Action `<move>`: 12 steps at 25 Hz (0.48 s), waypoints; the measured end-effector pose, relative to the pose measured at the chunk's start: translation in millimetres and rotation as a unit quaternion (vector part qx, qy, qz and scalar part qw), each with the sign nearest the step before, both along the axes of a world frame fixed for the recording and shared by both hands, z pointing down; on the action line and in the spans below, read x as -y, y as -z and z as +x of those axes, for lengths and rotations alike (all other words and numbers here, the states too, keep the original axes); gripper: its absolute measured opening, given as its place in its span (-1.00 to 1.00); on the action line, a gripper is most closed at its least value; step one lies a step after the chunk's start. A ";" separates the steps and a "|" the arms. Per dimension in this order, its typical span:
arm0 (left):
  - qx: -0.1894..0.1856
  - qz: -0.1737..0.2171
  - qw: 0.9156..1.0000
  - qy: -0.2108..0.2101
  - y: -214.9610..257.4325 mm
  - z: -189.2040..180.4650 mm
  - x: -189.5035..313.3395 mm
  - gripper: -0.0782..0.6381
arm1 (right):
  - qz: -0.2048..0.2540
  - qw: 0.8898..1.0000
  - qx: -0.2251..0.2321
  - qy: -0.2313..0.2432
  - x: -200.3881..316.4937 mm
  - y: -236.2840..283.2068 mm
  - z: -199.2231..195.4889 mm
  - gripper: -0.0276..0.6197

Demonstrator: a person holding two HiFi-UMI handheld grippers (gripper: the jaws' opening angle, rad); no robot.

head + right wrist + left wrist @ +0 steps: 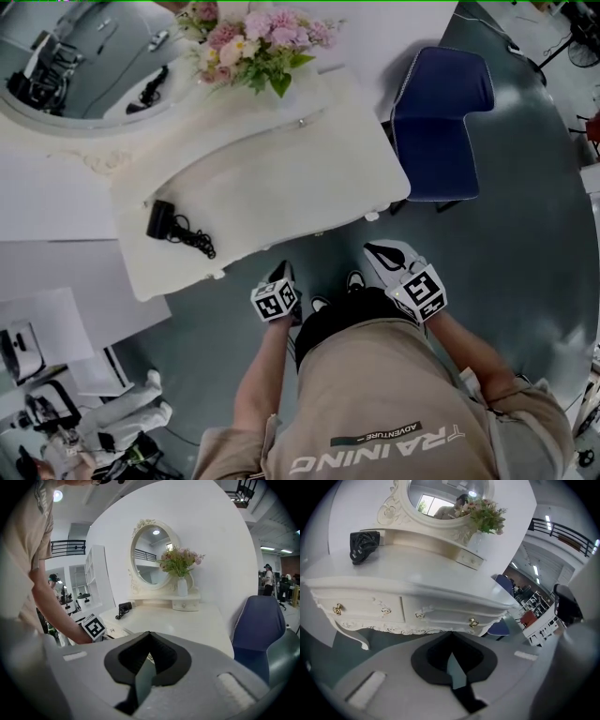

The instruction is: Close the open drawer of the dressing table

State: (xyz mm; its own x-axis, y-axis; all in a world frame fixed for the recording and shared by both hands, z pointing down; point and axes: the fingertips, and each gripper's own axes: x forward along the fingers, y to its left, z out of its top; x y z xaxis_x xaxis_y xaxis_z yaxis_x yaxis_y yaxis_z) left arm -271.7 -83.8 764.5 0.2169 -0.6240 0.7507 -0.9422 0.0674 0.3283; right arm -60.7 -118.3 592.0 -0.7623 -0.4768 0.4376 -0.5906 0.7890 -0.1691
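Observation:
The white dressing table [281, 187] stands ahead of me, its front shown in the left gripper view. There it has two drawers with gold knobs: a left drawer [365, 609] and a right drawer [450, 616]. The right drawer's face seems to stand slightly proud of the front. My left gripper [284, 274] hangs just off the table's front edge, jaws together and empty. My right gripper [386, 255] is level with the table's right corner, also shut and holding nothing. In their own views the left gripper [451, 637] faces the drawers, while the right gripper [149, 637] looks across the tabletop [173, 618].
On the table are a black corded device [167, 225], a vase of pink flowers [258, 42], an oval mirror [84, 56] and a small shelf drawer [468, 558]. A blue chair [441, 122] stands right of the table. My legs and shoes [354, 281] are between the grippers.

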 end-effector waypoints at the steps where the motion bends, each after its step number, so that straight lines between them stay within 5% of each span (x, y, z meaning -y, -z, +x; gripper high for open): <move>1: -0.001 0.005 1.000 -0.005 6.4 1.3 -5.5 -0.74 | 0.001 1.000 -0.001 -0.003 -3.3 1.1 -1.2 -0.91; 12: 0.021 0.139 0.990 -0.023 135.6 -8.2 -31.2 -0.74 | 0.024 1.000 0.004 -0.011 -42.8 24.7 -28.7 -0.91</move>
